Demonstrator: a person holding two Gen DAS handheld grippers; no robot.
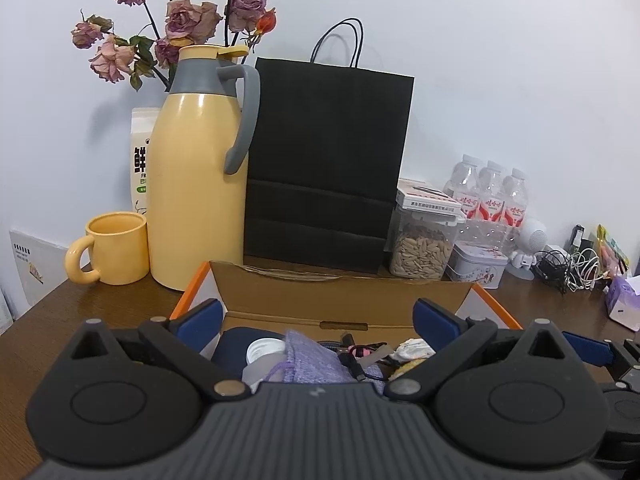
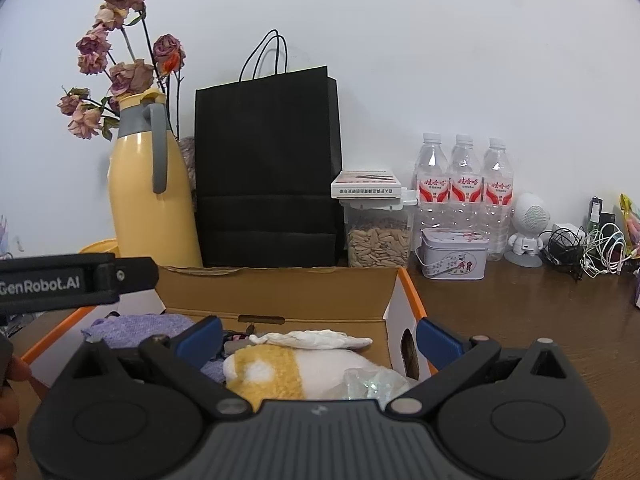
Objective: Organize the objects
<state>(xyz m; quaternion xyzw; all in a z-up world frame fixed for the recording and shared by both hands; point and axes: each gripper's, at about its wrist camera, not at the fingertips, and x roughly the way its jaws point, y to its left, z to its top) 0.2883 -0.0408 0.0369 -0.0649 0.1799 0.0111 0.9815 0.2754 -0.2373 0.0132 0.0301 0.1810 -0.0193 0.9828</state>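
An open cardboard box (image 1: 340,296) with orange edges sits on the brown table right in front of both grippers. In the left wrist view it holds a purple knitted pouch (image 1: 308,360), a white-capped frosted bottle (image 1: 262,354), small cables and a crumpled tissue. My left gripper (image 1: 320,316) hovers over its near side, jaws wide open, nothing between the blue pads. In the right wrist view the box (image 2: 280,292) shows a yellow-and-white plush item (image 2: 288,372), a crumpled tissue (image 2: 316,338) and purple cloth (image 2: 136,328). My right gripper (image 2: 318,334) is open and empty above them.
Behind the box stand a yellow thermos (image 1: 192,184), a yellow mug (image 1: 114,248), a black paper bag (image 1: 324,164), a jar of seeds (image 2: 378,236), a tin (image 2: 454,254), three water bottles (image 2: 464,188), a white figurine (image 2: 528,228) and tangled cables (image 2: 588,250).
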